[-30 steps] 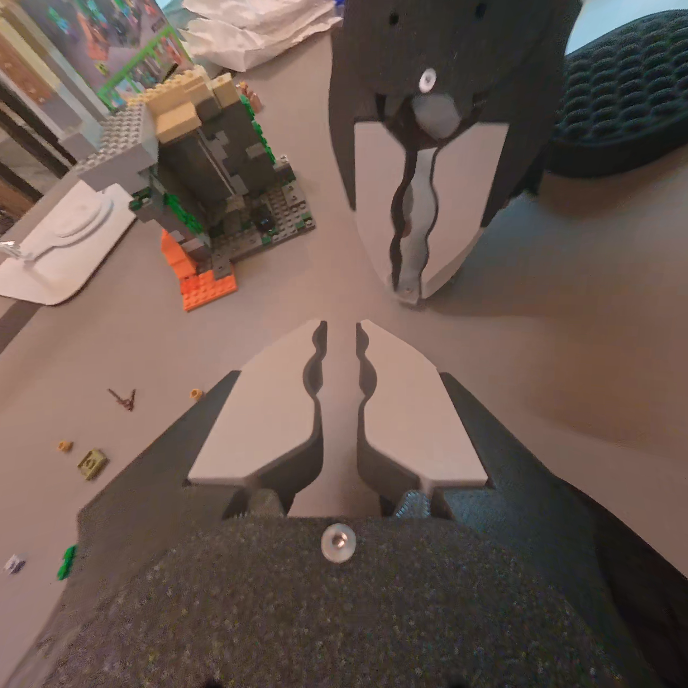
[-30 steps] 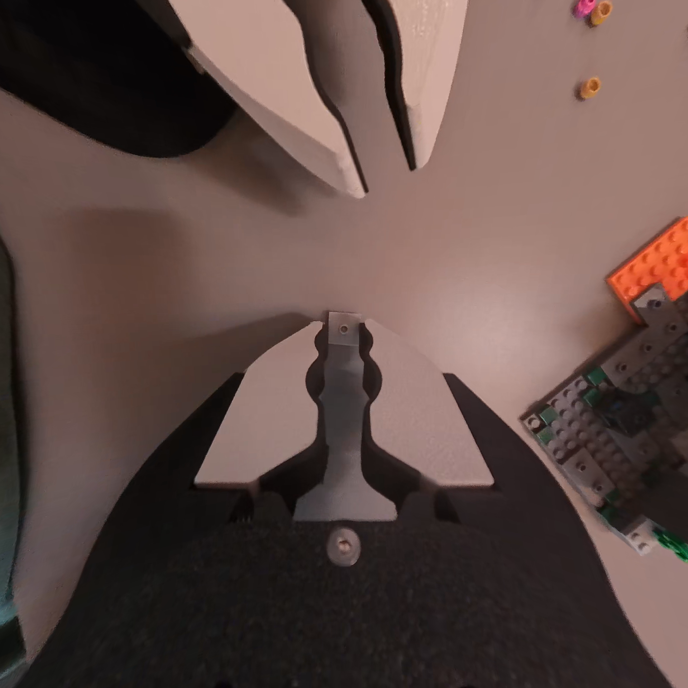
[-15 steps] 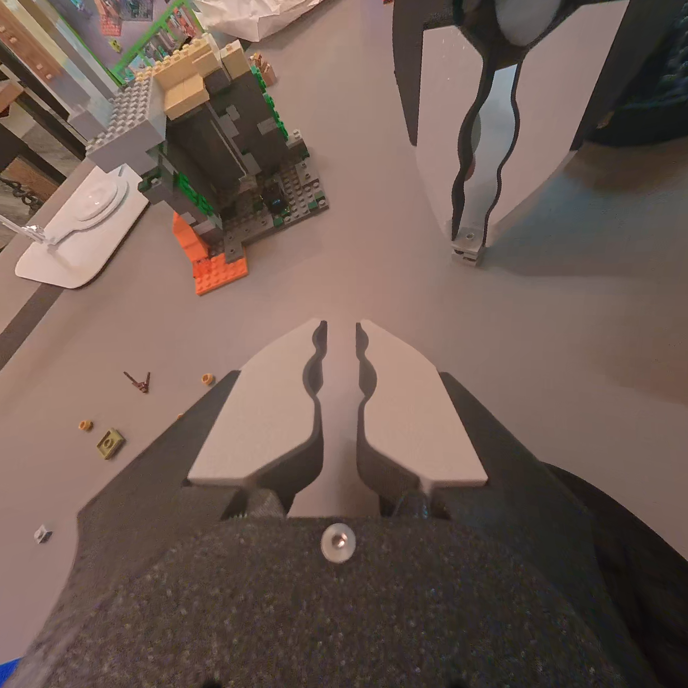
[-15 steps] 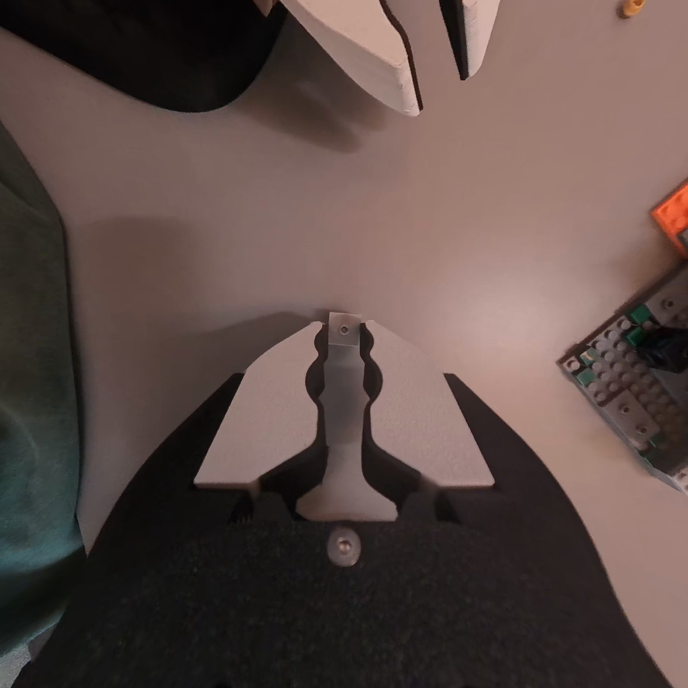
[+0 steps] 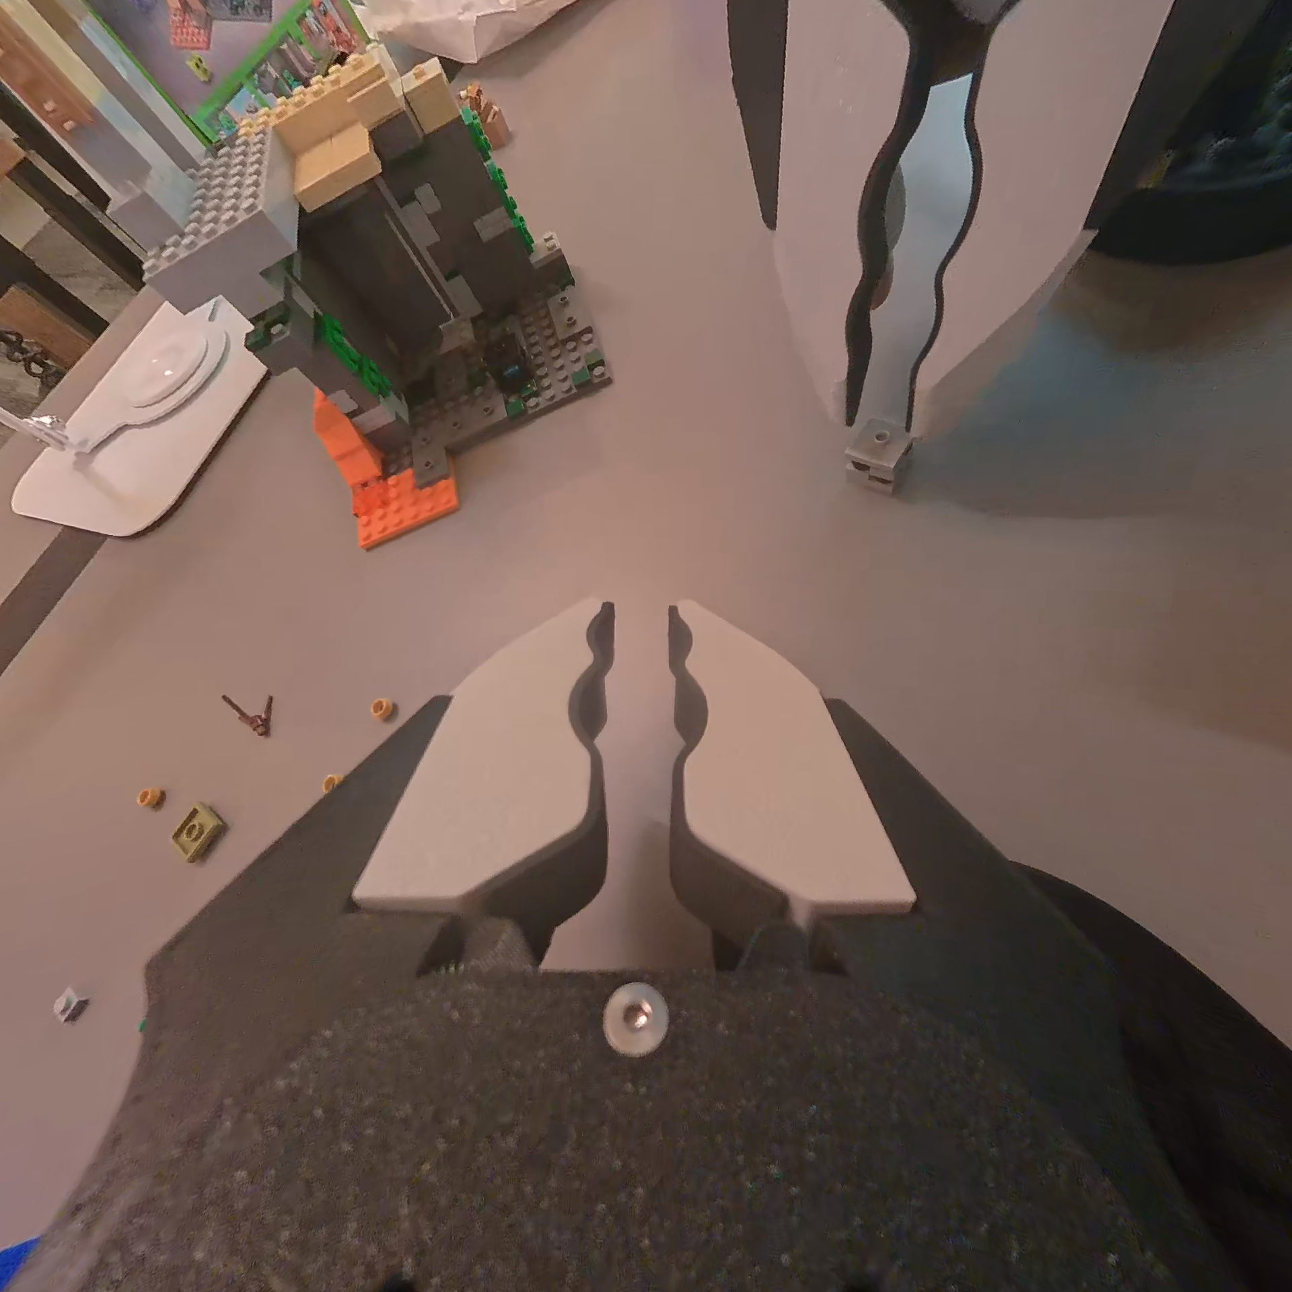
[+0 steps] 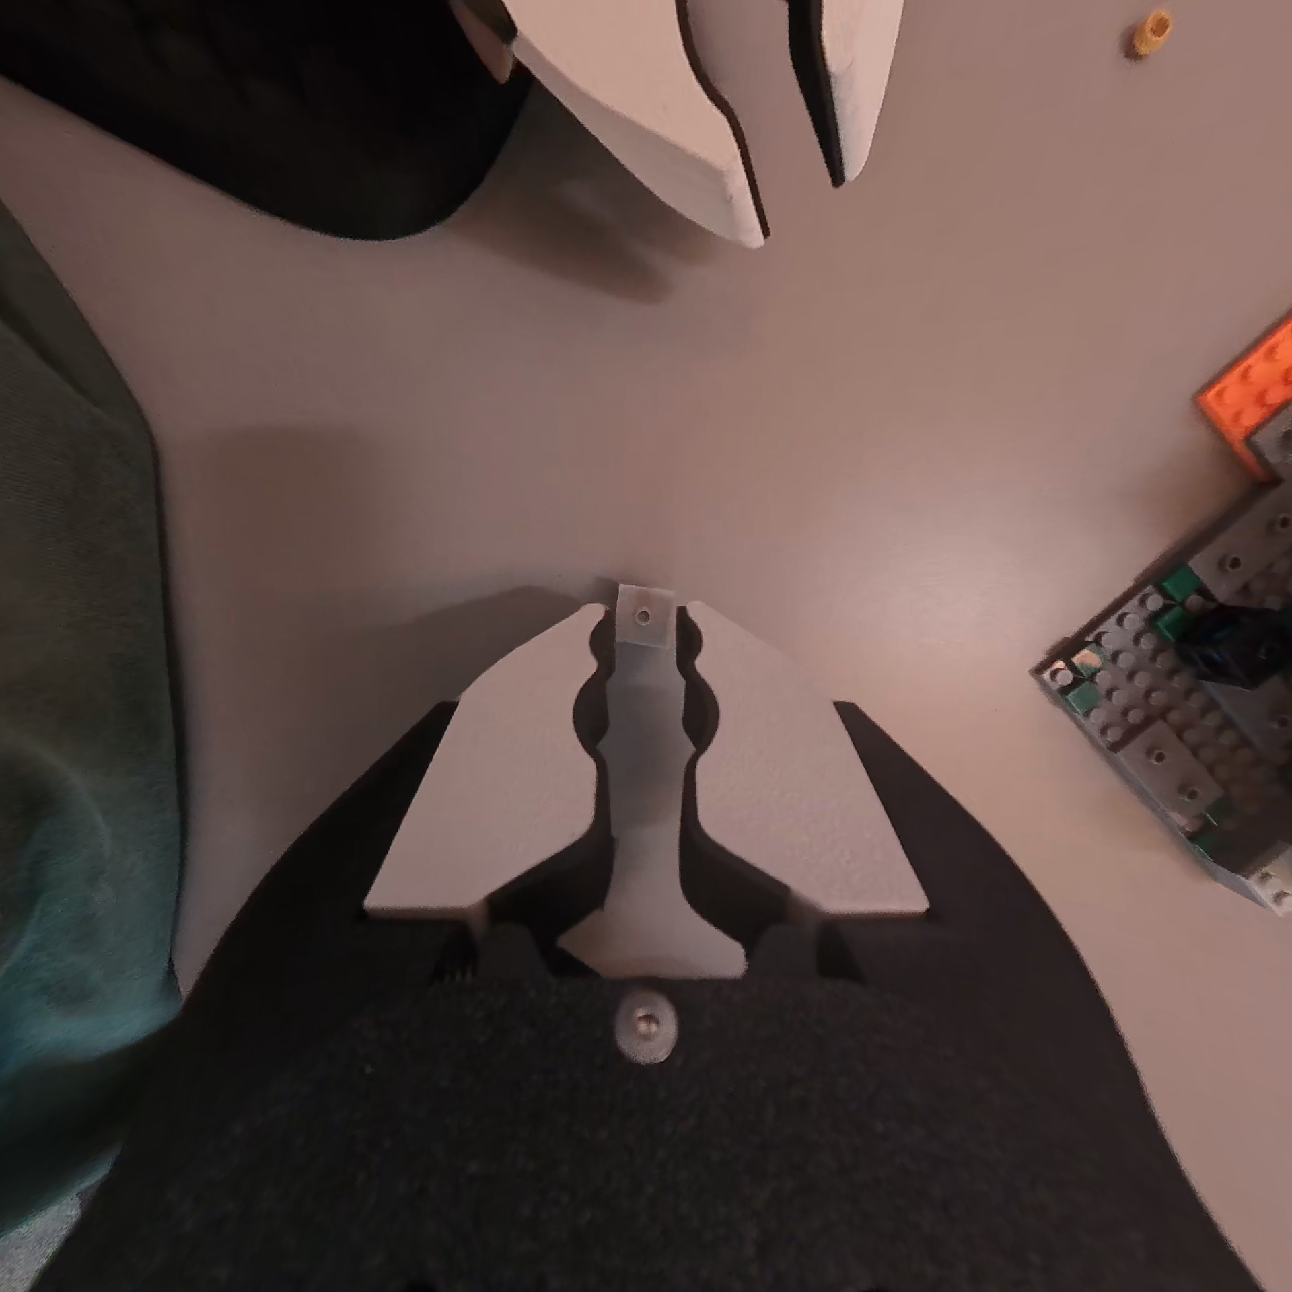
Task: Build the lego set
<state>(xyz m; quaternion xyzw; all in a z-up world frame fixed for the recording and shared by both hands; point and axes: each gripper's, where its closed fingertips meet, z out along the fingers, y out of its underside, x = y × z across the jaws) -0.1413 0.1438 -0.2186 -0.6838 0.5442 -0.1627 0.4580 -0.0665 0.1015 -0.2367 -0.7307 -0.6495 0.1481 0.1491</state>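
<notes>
- grey table (image 5: 699,489), bare in the middle
- white flat stand base (image 5: 140,433), left edge
- crumpled white paper (image 5: 475,21), far end
- dark textured cushion (image 5: 1223,175), far right
- green cloth (image 6: 63,699), left side

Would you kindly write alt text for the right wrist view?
The right tongs grip a small light-grey Lego piece above a grey table. The open left tongs point in from the top, with a grey-and-orange Lego build at right.
</notes>
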